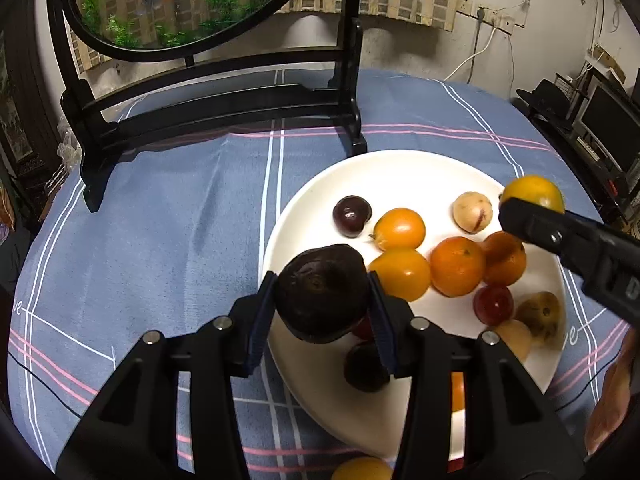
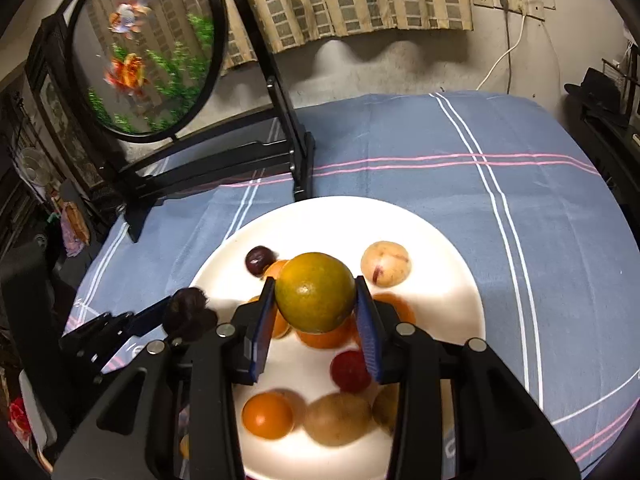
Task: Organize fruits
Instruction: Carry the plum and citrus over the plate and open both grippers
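While both tools are loaded above the wide white ceramic plate [image 1: 400,168], each fruit is carried clear of the dish. The left gripper [image 1: 322,288] is clamped on a wrinkled dark purple-brown round fruit [image 1: 322,288], held over the plate's near-left rim. The right gripper [image 2: 316,308] is clamped on a smooth green-yellow round citrus [image 2: 315,292], held above the orange fruits at the plate's centre [image 2: 324,336] (these are partly hidden beneath it).

Recommended practice, as a judgement: lower each fruit over a bare patch of white, not onto a neighbour, and release only once it rests, since round fruit will roll on the shallow dish. The bare area at the far side of the plate looks the safest landing. Keep the two tools apart on descent.

Orientation: neither fruit has a marked long axis. The citrus shows its small stem scar toward the right camera; the dark fruit's dimpled end faces the left camera.
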A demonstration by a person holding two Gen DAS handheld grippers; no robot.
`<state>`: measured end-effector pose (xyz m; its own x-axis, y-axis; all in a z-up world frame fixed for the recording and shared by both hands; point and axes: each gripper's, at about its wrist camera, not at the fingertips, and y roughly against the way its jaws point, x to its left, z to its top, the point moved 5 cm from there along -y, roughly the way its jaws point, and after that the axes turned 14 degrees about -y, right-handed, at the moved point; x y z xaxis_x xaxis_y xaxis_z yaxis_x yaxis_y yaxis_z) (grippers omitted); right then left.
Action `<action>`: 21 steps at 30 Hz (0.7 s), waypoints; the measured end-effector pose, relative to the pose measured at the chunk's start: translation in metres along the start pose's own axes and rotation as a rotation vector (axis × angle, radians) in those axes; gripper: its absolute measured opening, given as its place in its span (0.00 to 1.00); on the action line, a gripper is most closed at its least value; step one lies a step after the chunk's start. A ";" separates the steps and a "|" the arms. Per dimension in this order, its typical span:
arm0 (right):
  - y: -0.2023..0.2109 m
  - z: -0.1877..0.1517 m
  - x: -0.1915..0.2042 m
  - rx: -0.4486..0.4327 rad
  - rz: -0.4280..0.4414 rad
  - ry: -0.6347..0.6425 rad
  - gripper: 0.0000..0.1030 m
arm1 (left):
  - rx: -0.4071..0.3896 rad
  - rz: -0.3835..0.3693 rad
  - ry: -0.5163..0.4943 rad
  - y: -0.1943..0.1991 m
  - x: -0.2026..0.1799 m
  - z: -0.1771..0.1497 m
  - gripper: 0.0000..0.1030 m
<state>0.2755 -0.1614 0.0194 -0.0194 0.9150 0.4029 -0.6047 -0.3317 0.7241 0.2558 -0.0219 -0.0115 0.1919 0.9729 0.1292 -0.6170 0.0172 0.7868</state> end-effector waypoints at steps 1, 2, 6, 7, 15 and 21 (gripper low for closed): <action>-0.003 0.001 0.000 0.005 -0.001 -0.001 0.38 | 0.000 0.003 -0.005 -0.001 0.000 0.000 0.44; -0.006 0.002 0.000 0.008 -0.004 0.000 0.38 | 0.000 0.011 -0.011 -0.001 -0.001 0.001 0.44; -0.023 0.007 0.000 0.026 -0.043 0.006 0.38 | 0.003 0.039 -0.012 -0.006 0.001 0.006 0.44; -0.028 0.008 -0.001 0.030 -0.063 0.005 0.38 | 0.008 0.045 -0.008 -0.009 0.003 0.007 0.44; -0.057 0.008 -0.005 0.088 -0.110 -0.054 0.38 | 0.009 0.062 -0.025 -0.022 0.000 0.010 0.48; -0.066 0.007 -0.001 0.110 -0.143 -0.063 0.39 | -0.015 0.034 -0.034 -0.016 -0.007 0.013 0.50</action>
<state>0.3209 -0.1419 -0.0247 0.1128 0.9394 0.3237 -0.5068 -0.2258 0.8320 0.2745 -0.0323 -0.0174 0.1960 0.9647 0.1761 -0.6346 -0.0122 0.7728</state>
